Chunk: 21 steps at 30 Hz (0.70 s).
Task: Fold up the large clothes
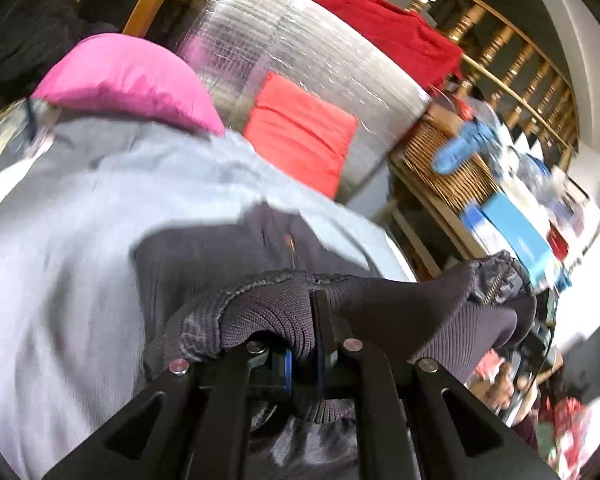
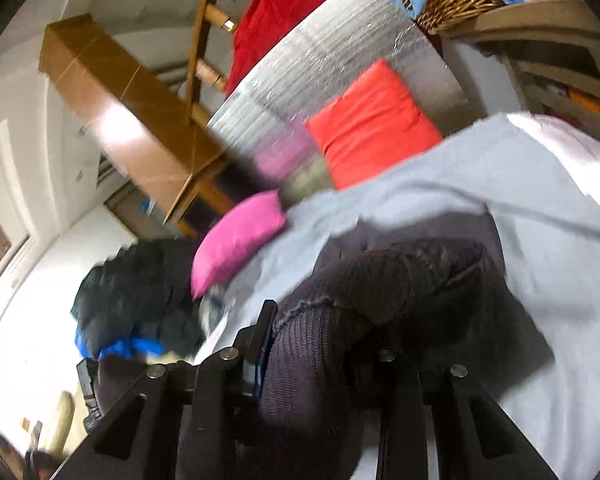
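Note:
A dark purple-grey knitted garment (image 1: 268, 312) with a zipper lies on a pale grey bed sheet (image 1: 60, 240). My left gripper (image 1: 304, 336) is shut on a ribbed fold of it, and the knit bunches over both fingers. In the right wrist view the same garment (image 2: 380, 300) is bunched up, and my right gripper (image 2: 320, 344) is shut on its ribbed edge. The left finger (image 2: 266, 320) shows; the other is buried in the knit. Both views are tilted and blurred.
A pink pillow (image 1: 128, 80) and an orange-red pillow (image 1: 300, 136) lie at the head of the bed against a silver quilted board (image 1: 300, 48). A red cloth (image 1: 380, 24) hangs on a wooden railing. A wicker basket (image 1: 440, 160) and cluttered shelves stand right. A dark clothes pile (image 2: 140, 300) lies beside the bed.

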Motion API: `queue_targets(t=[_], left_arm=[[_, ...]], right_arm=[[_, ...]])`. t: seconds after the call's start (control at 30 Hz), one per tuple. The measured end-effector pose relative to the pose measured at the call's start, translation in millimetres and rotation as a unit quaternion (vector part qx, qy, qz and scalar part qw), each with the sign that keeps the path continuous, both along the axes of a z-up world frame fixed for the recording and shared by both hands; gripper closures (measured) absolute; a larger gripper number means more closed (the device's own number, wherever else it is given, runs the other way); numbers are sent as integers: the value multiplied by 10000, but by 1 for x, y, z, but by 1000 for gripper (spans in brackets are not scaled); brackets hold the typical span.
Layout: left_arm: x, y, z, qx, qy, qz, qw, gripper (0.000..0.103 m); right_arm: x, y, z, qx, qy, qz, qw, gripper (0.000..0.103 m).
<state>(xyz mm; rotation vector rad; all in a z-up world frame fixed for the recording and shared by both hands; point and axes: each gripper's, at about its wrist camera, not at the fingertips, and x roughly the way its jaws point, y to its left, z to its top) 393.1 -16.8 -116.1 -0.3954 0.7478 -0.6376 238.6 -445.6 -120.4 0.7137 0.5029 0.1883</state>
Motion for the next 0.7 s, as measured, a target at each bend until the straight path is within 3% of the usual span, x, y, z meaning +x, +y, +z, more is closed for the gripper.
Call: queue_targets(t=[0.17,0.33,0.43,0.6,0.7], left_arm=[[120,-27,-11,282,146,332,9989,94],[201,-47,-89,737,799,482,9929,94],[227,-50,-120,604,957,536,9921,94],[247,-60,-127,537,825,481,9940,91],[247,-56,-133,490,1006,488,9925,92]], right_arm=[[122,-19,-18,-182,241,-566,9979,71],[212,-40,-91,39,969,-875,9914,71],[238,-46,-119,163,1131,-975,9887,71],[245,-79,-154,1702,1070,-995,9745,70],[245,-101,-170,2922,1028,-669,9485,65]])
